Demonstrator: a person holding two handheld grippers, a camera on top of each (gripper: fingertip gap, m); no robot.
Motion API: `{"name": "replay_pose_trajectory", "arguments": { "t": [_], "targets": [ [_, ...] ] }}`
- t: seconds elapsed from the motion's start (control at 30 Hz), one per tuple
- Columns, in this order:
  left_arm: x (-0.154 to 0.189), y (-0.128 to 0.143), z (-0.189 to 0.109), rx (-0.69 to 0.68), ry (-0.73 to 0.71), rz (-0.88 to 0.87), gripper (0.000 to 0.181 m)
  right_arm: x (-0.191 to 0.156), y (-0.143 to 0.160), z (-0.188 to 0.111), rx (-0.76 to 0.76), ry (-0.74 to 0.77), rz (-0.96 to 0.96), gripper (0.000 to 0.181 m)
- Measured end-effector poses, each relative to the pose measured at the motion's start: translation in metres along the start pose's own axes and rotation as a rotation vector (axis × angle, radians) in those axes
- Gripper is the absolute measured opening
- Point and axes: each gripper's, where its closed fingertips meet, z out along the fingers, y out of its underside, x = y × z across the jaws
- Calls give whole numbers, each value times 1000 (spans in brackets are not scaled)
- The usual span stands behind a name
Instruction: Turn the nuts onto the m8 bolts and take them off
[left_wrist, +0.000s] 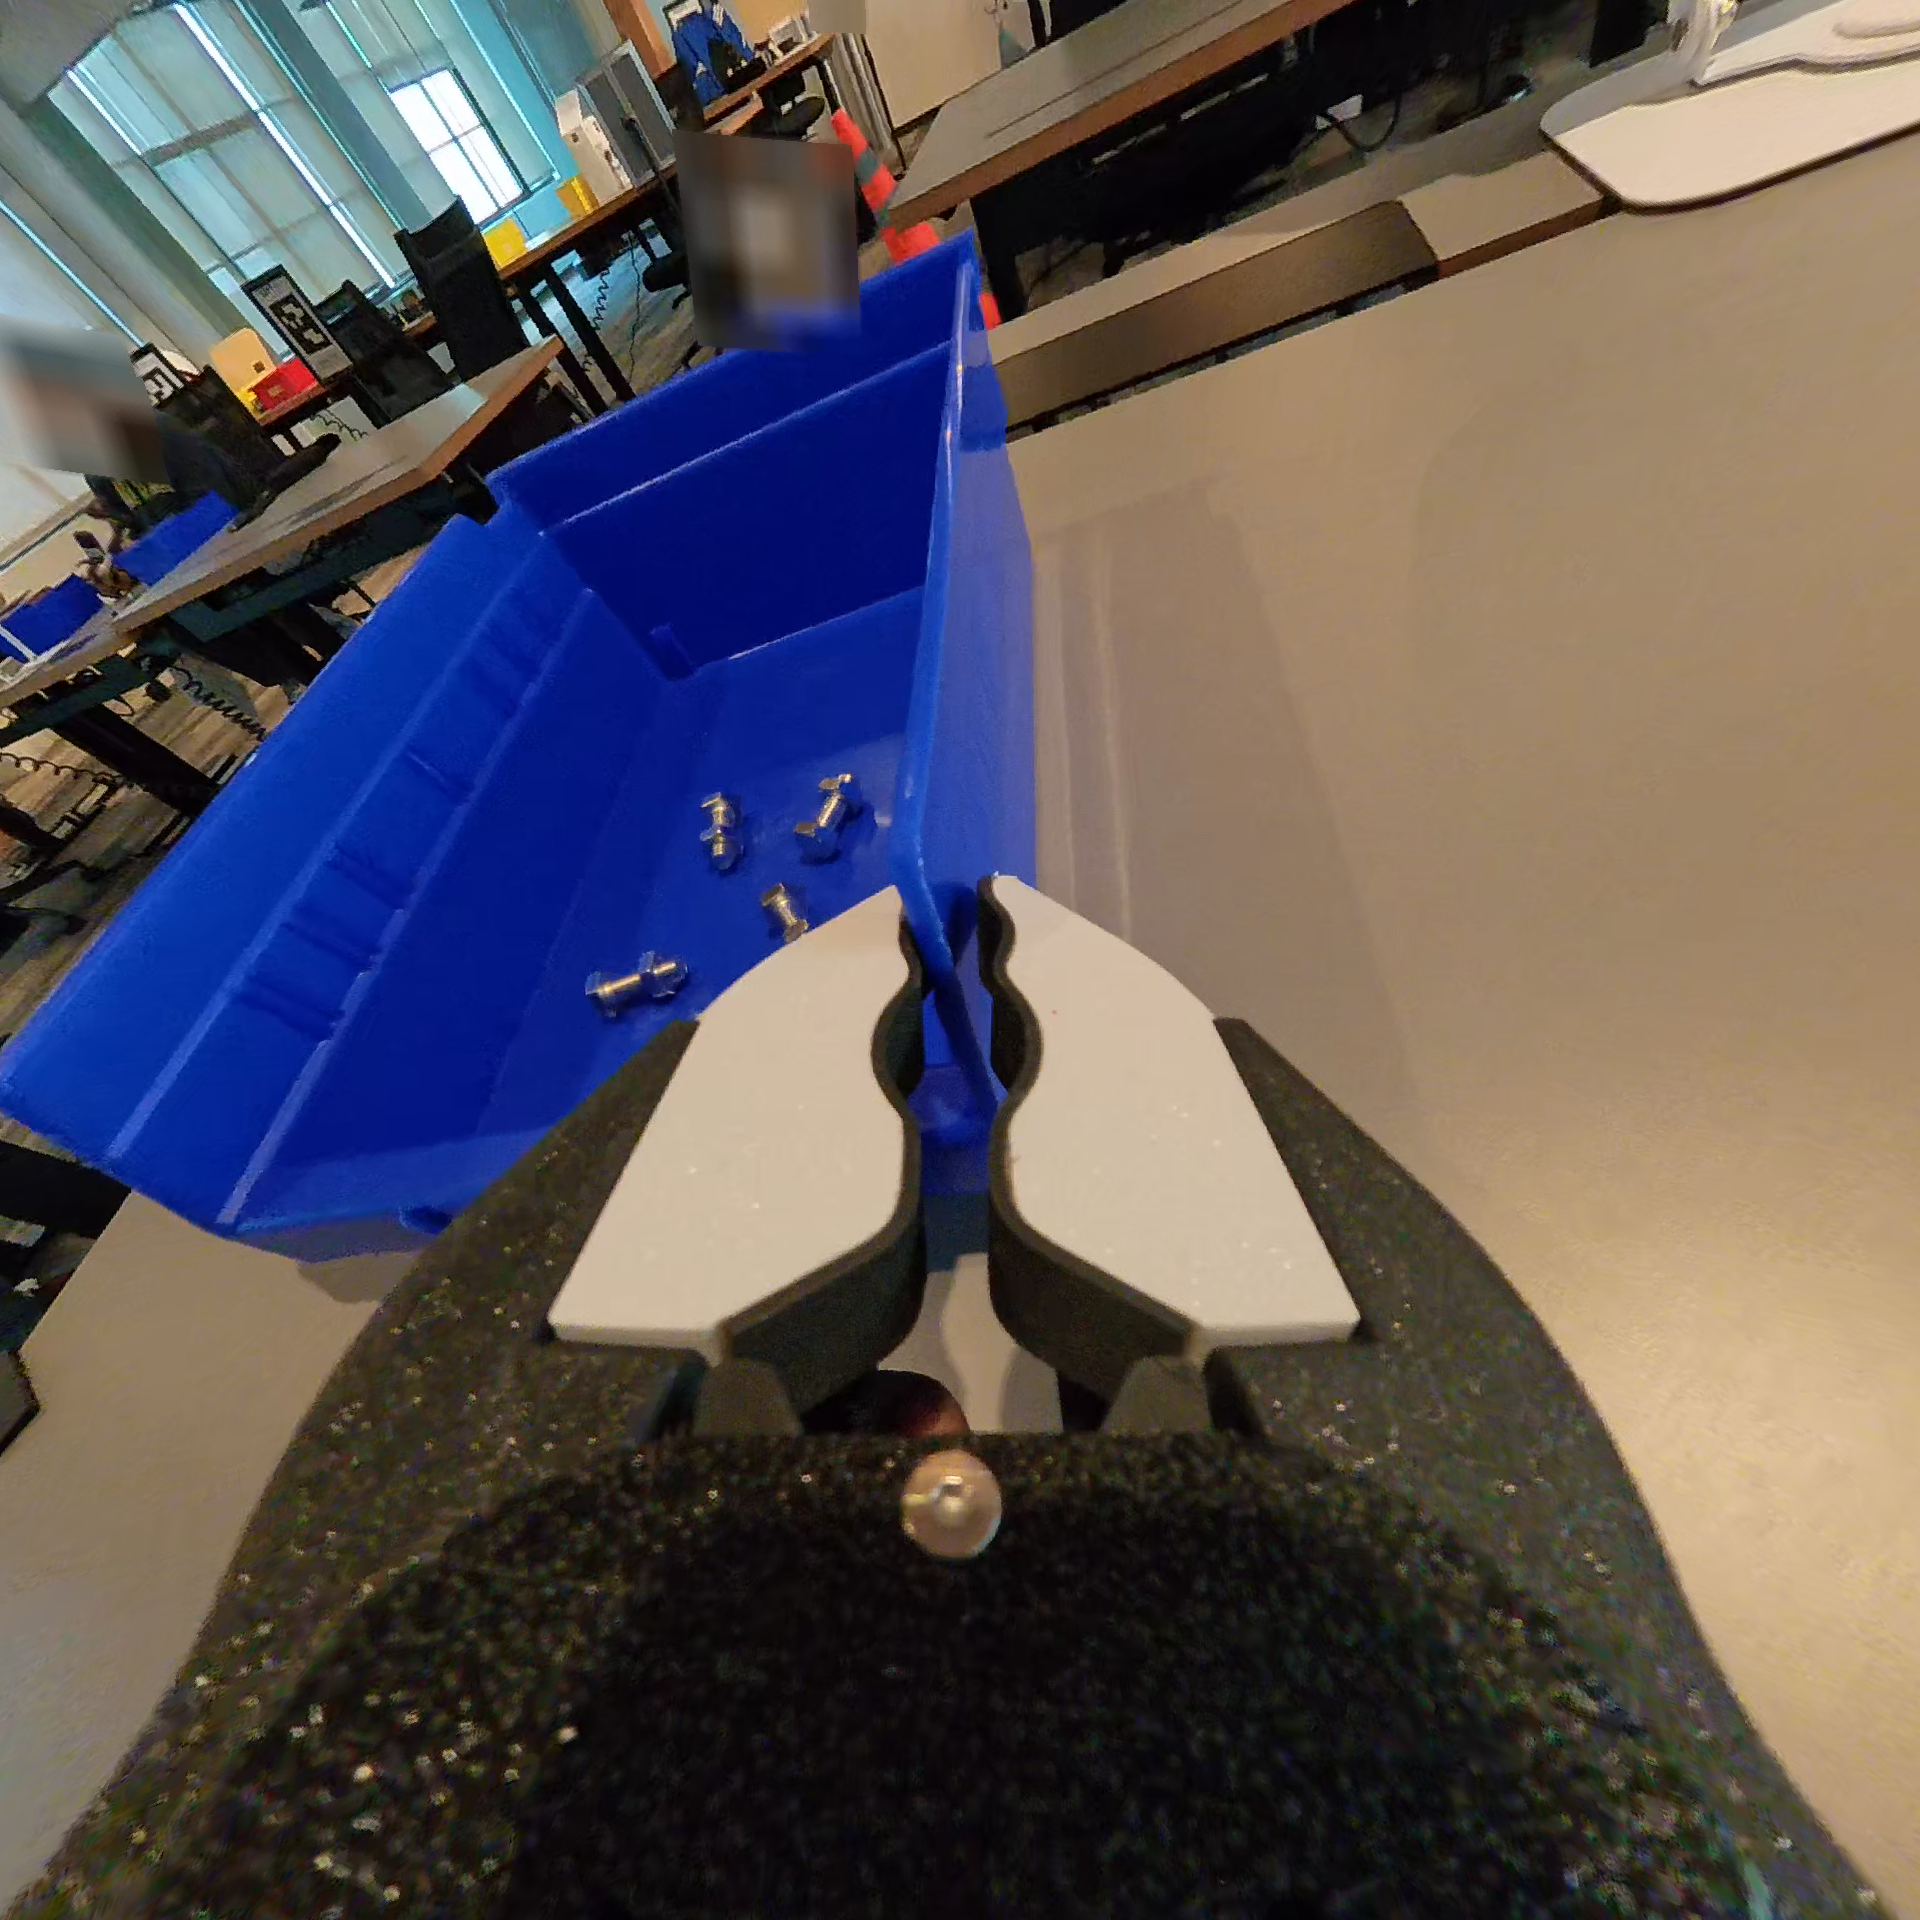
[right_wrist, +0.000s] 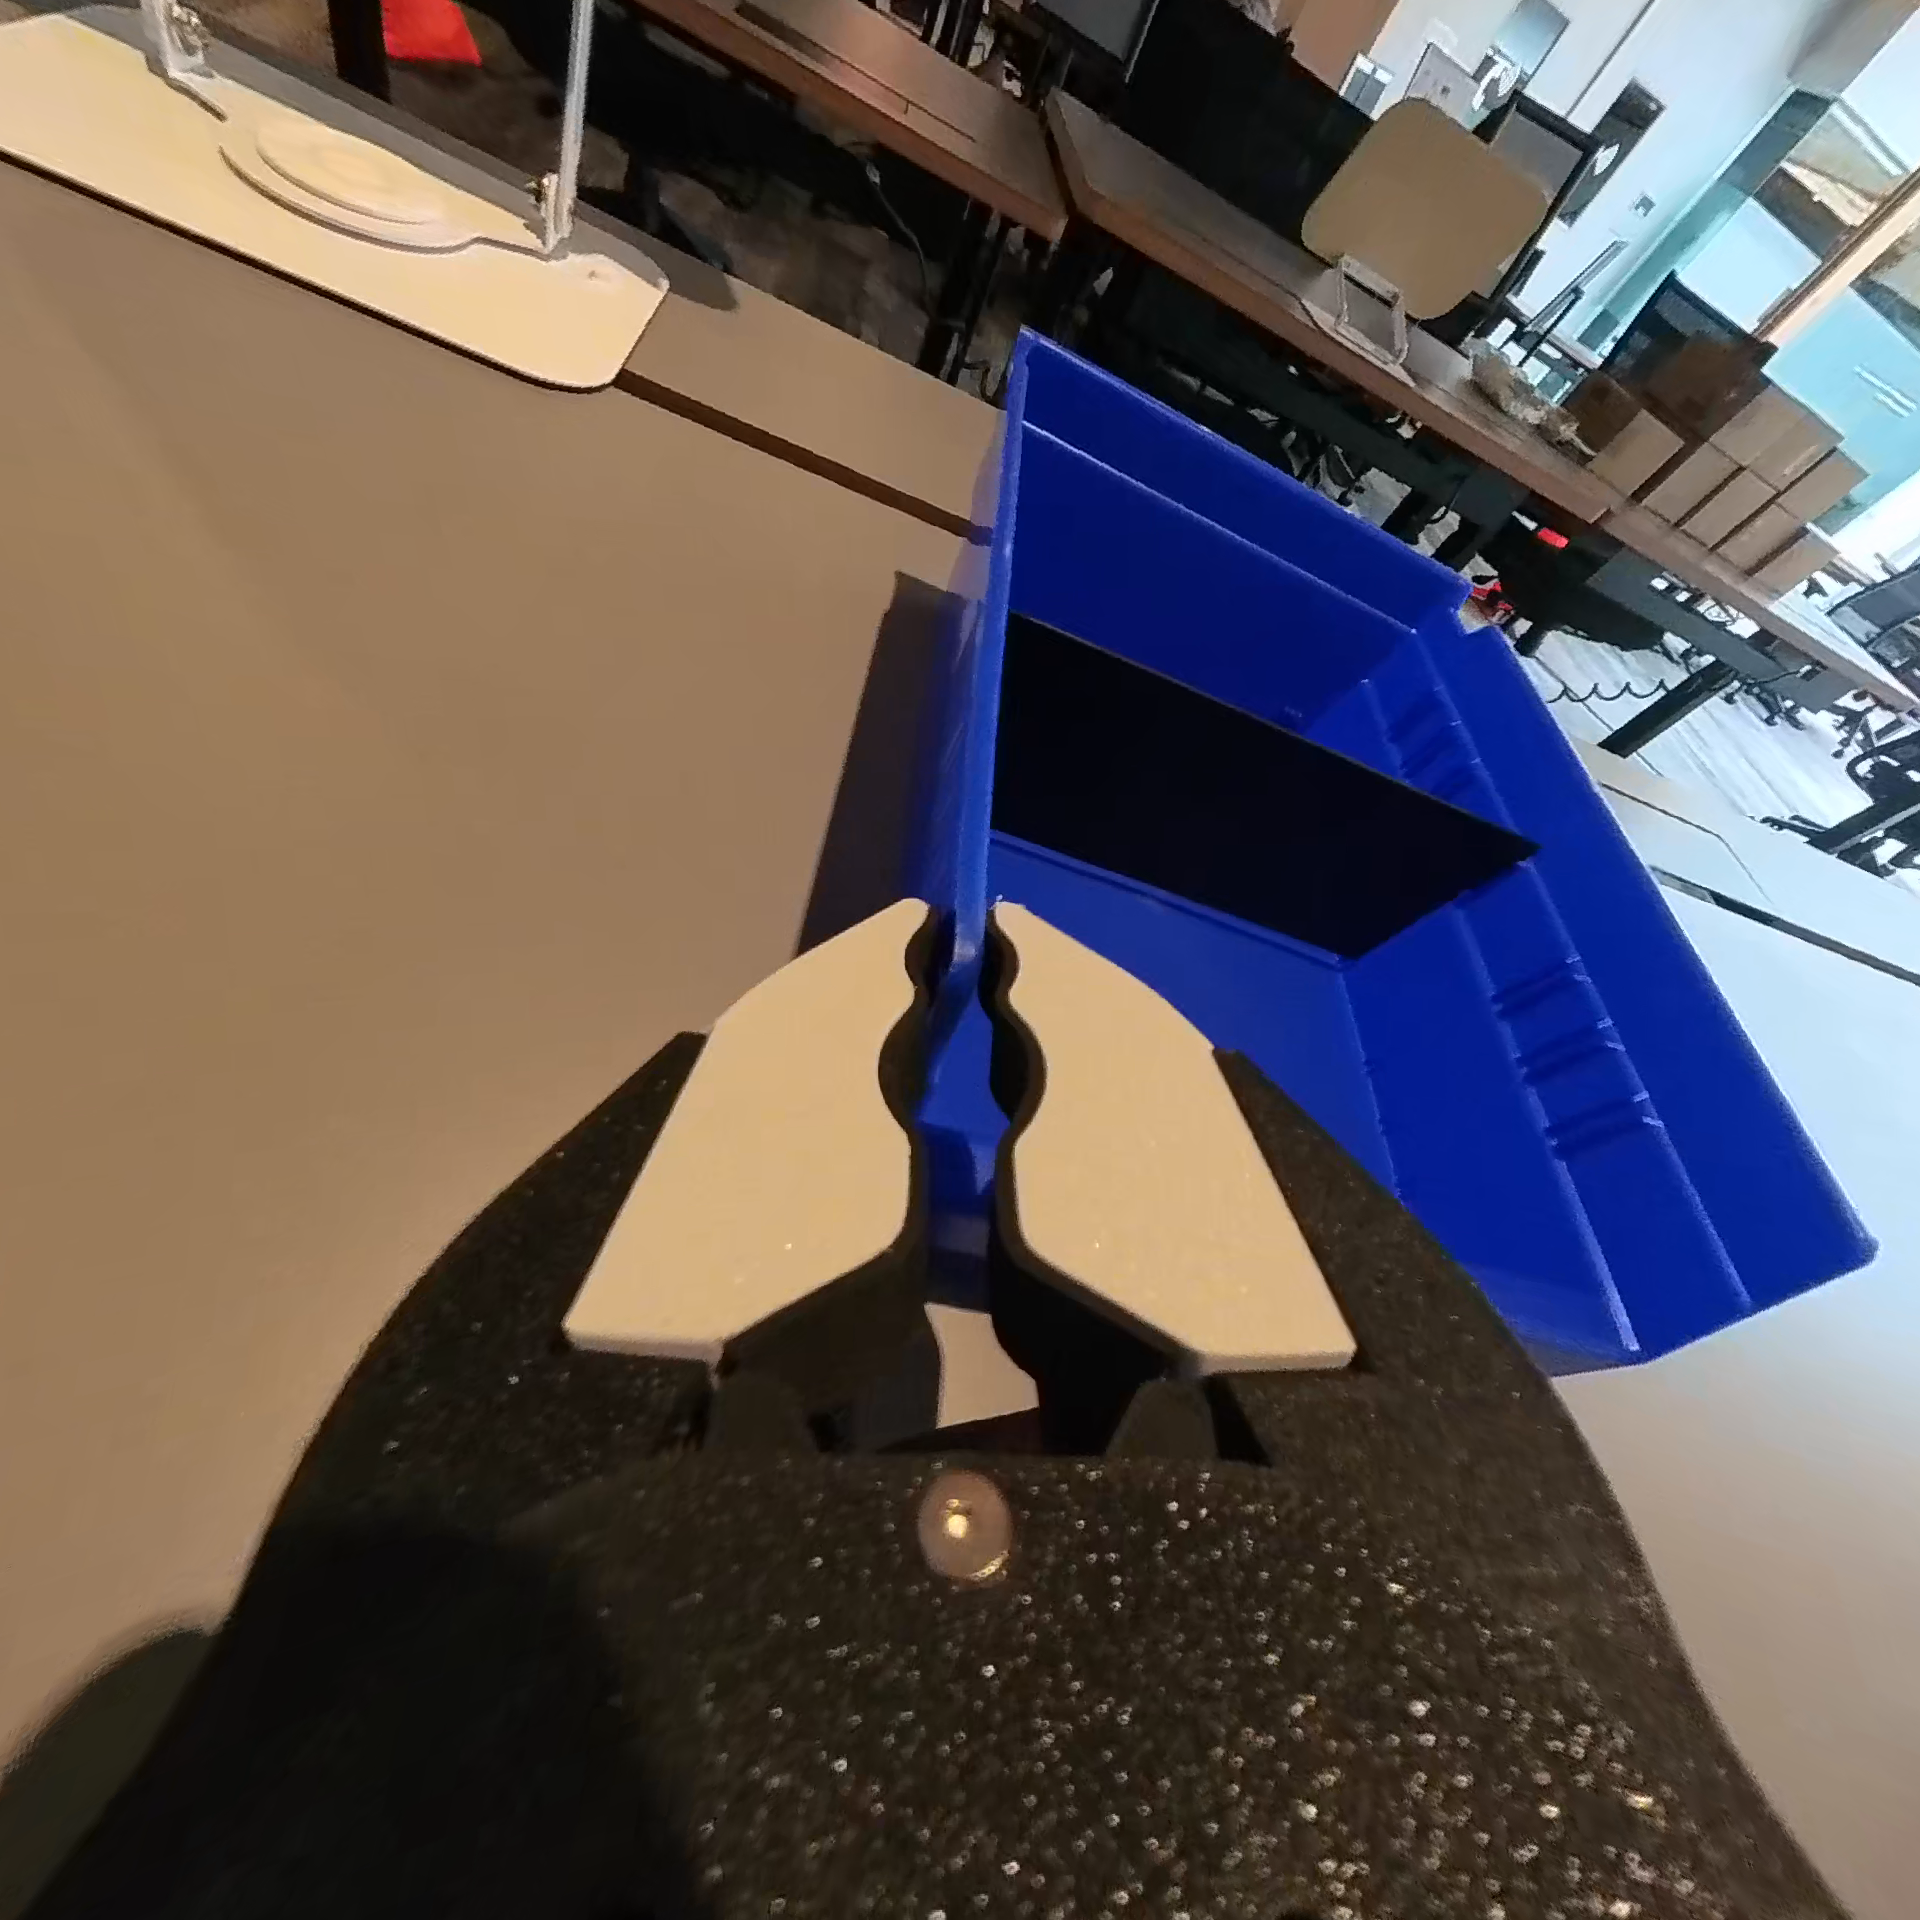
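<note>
Left gripper (left_wrist: 948, 914) and right gripper (right_wrist: 961, 935) each clamp a side wall of the blue plastic divided bin (left_wrist: 416, 883). Four small silver bolts with nuts (left_wrist: 722, 831) lie loose on the bin floor, on grey table (left_wrist: 1455, 831)

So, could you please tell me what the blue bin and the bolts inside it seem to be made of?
The blue bin looks like moulded plastic: uniform colour, a soft sheen, thin walls with ribbed slots. The bolts look like bare metal, probably steel: silvery with bright glints. Both grippers pinch the bin's wall.

blue divided bin (left_wrist: 436, 935), grey table (left_wrist: 1507, 831), orange cone (left_wrist: 878, 192)
</note>
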Motion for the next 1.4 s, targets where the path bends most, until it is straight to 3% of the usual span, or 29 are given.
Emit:
{"name": "replay_pose_trajectory", "arguments": {
  "t": [0.43,0.5,0.57,0.63,0.73,0.83,0.93,1.03,1.13,1.2,1.3,1.4],
  "targets": [
    [4,-5,10,11,42,45,6,-5,1,2,22,-18,-2,7],
    [5,-5,9,26,70,45,8,-5,1,-3,33,-8,-7,20],
    [9,-10,3,68,129,20,24,-4,1,-14,59,1,-14,34],
    [12,-20,-10,120,198,-11,36,-6,0,-30,106,-26,2,44],
    [9,-49,-41,214,311,-55,44,-11,-1,-60,203,-82,21,46],
    [-18,-83,-69,310,339,-136,45,-25,-6,-90,318,-148,4,43],
    [-59,-104,-73,310,297,-201,45,-54,-12,-111,383,-269,-42,40],
    [-96,-118,-59,259,225,-161,44,-87,-13,-118,384,-402,-68,40],
    [-119,-126,-21,170,227,-39,44,-111,-7,-118,367,-492,-81,41],
    [-119,-123,17,99,324,86,45,-120,-3,-118,352,-519,-107,41],
    [-100,-95,70,-38,584,227,47,-128,-1,-119,343,-546,-143,41],
    [-87,-59,99,-173,762,247,43,-132,1,-117,324,-557,-164,41]
  ]
}}
